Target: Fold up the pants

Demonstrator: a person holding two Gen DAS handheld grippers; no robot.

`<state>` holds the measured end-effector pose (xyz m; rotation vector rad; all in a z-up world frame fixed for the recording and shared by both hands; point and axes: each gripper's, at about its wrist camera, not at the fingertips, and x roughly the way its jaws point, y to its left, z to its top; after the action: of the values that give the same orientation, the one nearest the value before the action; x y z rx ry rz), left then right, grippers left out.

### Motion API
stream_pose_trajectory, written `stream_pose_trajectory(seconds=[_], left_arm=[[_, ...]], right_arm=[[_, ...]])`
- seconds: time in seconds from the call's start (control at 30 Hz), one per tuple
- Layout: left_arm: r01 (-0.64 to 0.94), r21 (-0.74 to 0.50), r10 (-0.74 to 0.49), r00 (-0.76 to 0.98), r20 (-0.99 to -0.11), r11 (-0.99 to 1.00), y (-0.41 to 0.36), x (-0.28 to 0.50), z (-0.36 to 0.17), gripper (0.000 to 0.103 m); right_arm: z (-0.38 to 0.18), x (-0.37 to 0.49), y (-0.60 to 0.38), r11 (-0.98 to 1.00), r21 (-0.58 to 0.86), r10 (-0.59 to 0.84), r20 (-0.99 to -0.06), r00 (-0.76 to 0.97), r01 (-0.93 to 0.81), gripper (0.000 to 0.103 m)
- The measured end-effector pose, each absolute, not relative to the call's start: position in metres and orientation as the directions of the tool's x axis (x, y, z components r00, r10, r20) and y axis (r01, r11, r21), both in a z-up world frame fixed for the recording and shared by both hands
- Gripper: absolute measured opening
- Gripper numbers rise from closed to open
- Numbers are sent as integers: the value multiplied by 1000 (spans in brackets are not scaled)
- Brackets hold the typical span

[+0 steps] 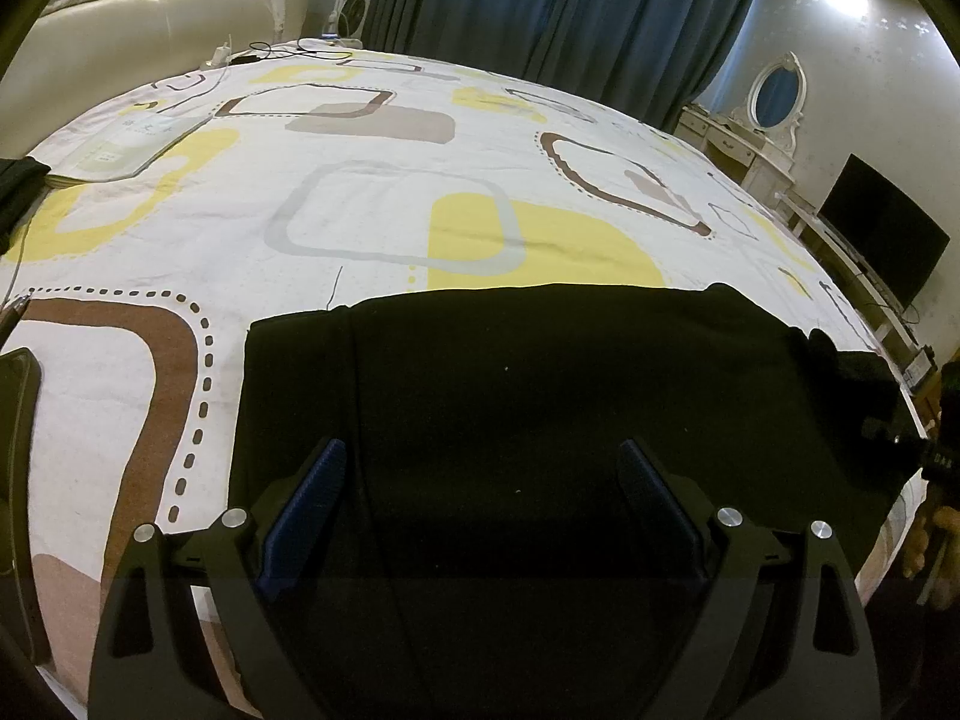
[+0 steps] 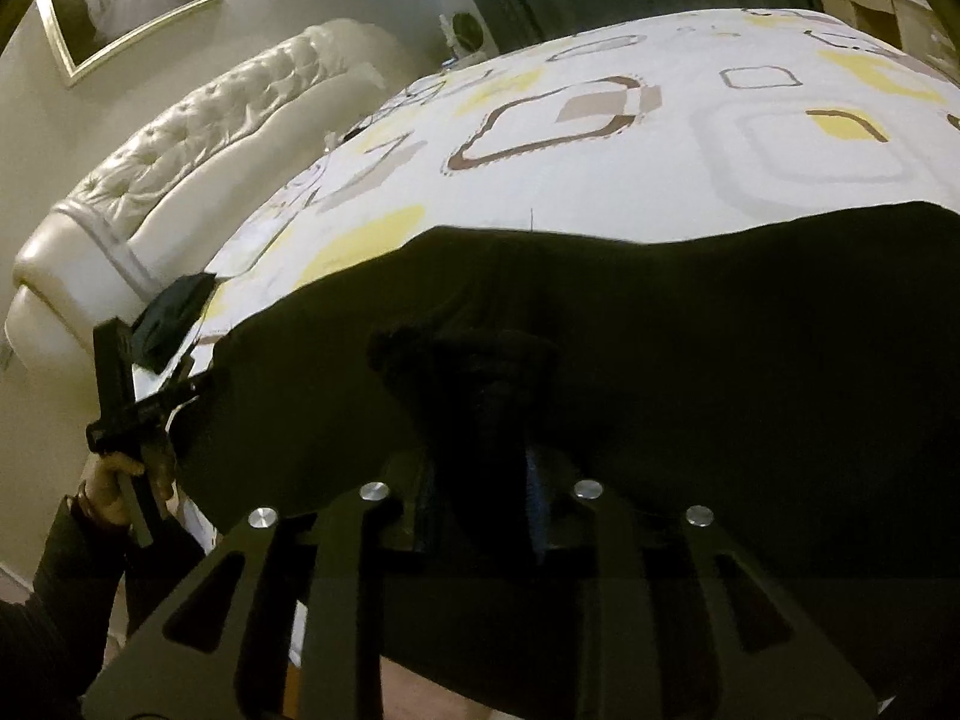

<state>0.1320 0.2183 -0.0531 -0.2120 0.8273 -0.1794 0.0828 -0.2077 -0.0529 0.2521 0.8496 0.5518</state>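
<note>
Black pants lie folded into a wide block on the patterned bed sheet, close to the bed's near edge. My left gripper hovers over their left part, open, with nothing between its blue pads. In the right wrist view the pants fill the foreground. My right gripper is shut on a bunched lump of their black fabric, which rises between the narrow jaws. The left gripper also shows at the left edge there, held by a hand.
A tufted cream headboard curves round the bed's left end. Another dark garment and a flat packet lie on the sheet near it. Cables sit at the far side. A TV and dressing table stand right.
</note>
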Motion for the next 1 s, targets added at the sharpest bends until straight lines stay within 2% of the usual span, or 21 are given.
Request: stream_pose_trajectory(seconds=[0.07,0.2,0.37,0.67,1.0], left_arm=[[76,-256,-240,663,-709,964,218,132,-53,91],[77,-257,-242,663,-708,963,218,132,-52,91],[81,-260,-247,663,-707,962,217,132,-52,91],[83,-269,-255,664,-703,959,218,132,-52,91],[47,-332,-275,677,-683,942,226,128,-49,91]], right_arm=[[-54,81,-205,830,417,557,-648,519,-370,31],[-54,76,-198,818,413,573,-654,494,-401,47],[-53,67,-185,823,359,555,-673,489,-440,60],[-56,48,-161,856,186,454,-714,533,-481,66],[-52,37,-157,871,101,389,-739,550,-481,68]])
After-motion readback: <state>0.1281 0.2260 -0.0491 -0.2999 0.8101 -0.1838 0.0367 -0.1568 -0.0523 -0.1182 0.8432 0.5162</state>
